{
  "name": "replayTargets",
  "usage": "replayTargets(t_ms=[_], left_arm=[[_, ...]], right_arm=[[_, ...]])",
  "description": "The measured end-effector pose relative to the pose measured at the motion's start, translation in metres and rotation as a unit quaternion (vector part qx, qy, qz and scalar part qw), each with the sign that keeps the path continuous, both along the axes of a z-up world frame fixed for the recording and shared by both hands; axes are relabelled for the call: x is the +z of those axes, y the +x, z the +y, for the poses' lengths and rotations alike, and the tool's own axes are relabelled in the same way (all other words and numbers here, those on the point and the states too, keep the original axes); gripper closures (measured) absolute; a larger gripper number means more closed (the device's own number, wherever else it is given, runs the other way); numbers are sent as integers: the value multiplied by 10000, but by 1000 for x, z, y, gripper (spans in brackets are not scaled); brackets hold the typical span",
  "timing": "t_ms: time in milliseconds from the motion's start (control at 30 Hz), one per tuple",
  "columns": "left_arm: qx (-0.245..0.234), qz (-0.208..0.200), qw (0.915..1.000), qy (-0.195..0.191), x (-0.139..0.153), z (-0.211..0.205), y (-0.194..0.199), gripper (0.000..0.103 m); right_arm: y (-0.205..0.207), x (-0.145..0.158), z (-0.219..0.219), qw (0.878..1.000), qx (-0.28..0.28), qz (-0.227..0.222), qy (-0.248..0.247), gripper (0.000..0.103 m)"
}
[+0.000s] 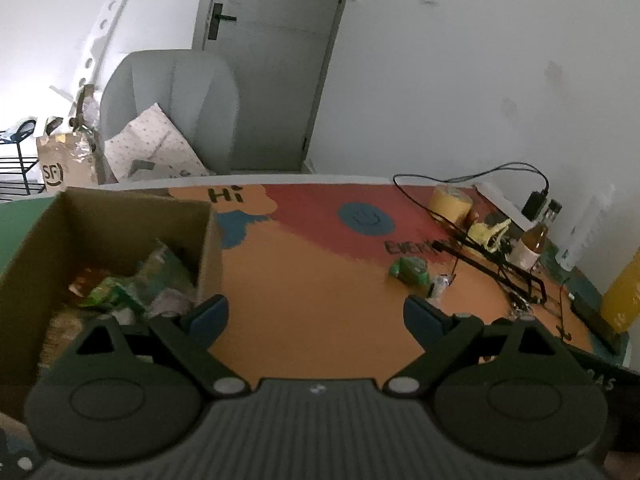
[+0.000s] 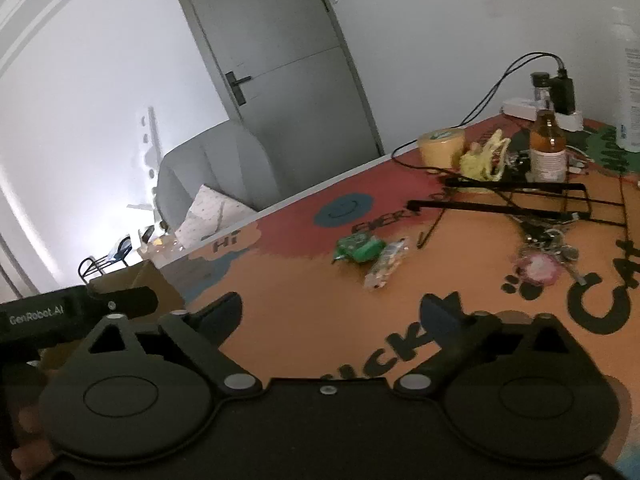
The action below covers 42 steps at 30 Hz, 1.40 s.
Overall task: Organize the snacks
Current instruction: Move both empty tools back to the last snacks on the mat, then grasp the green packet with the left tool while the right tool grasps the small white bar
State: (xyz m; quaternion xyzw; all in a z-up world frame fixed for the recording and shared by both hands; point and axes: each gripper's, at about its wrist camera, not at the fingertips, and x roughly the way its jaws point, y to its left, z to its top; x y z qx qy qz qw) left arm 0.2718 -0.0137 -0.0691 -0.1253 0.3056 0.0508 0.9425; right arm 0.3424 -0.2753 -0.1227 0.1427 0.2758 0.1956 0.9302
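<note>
Both black grippers, left (image 1: 316,312) and right (image 2: 332,312), tilt downward, jaws wide and empty, over bare orange tabletop (image 1: 320,300); brown cardboard box (image 1: 208,232) borders left.

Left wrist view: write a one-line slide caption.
Open left gripper beside snack-filled cardboard box; green snack packet waits on table.

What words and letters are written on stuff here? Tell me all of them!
"Hi": colourful orange table mat
"SF": brown cardboard parcel beside the grey armchair
"GenRobot.AI": black left gripper
"CAT": the mat
"EVER..." and "...UCKY": mat, partly hidden
Amber glass bottle: label unreadable
</note>
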Motion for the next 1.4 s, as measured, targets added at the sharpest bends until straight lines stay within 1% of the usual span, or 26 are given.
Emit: replayTargets(t_ms=[33, 133, 200, 267, 467, 667, 800, 1067, 1167, 1233, 1333, 1400], left_arm=[[-7, 19, 10000, 9, -1, -2, 2, 9], [-27, 61, 10000, 18, -4, -8, 8, 9], [-52, 92, 9999, -2, -6, -11, 11, 6], [-74, 116, 9999, 14, -9, -14, 14, 5], [-201, 254, 9995, 57, -17, -24, 23, 5], [-314, 287, 9991, 72, -24, -33, 33, 5], [-324, 249, 9991, 124, -28, -36, 38, 5], [-293, 278, 9992, 36, -40, -36, 55, 7], [-346, 270, 9990, 11, -44, -38, 64, 10], [-348, 261, 9991, 5, -45, -39, 71, 12], [-338, 277, 9990, -51, -49, -39, 82, 18], [-353, 313, 9989, -81, -51, -40, 90, 24]], right_arm=[[1, -1, -3, 10000, -16, 11, 6, 0], [5, -4, -11, 9999, -73, 60, 39, 0], [7, -7, -14, 9998, -118, 120, 63, 0], [9, -10, -15, 9997, -154, 183, 96, 0], [12, -21, -21, 9993, -193, 276, 145, 0], [18, -31, -28, 9986, -255, 421, 180, 0], [23, -36, -31, 9984, -273, 454, 195, 0], [39, -45, -32, 9980, -272, 514, 228, 1], [47, -48, -32, 9978, -266, 552, 244, 7], [54, -51, -31, 9973, -261, 624, 293, 15], [67, -55, -29, 9966, -210, 719, 339, 24], [75, -56, -26, 9963, -186, 756, 358, 28]])
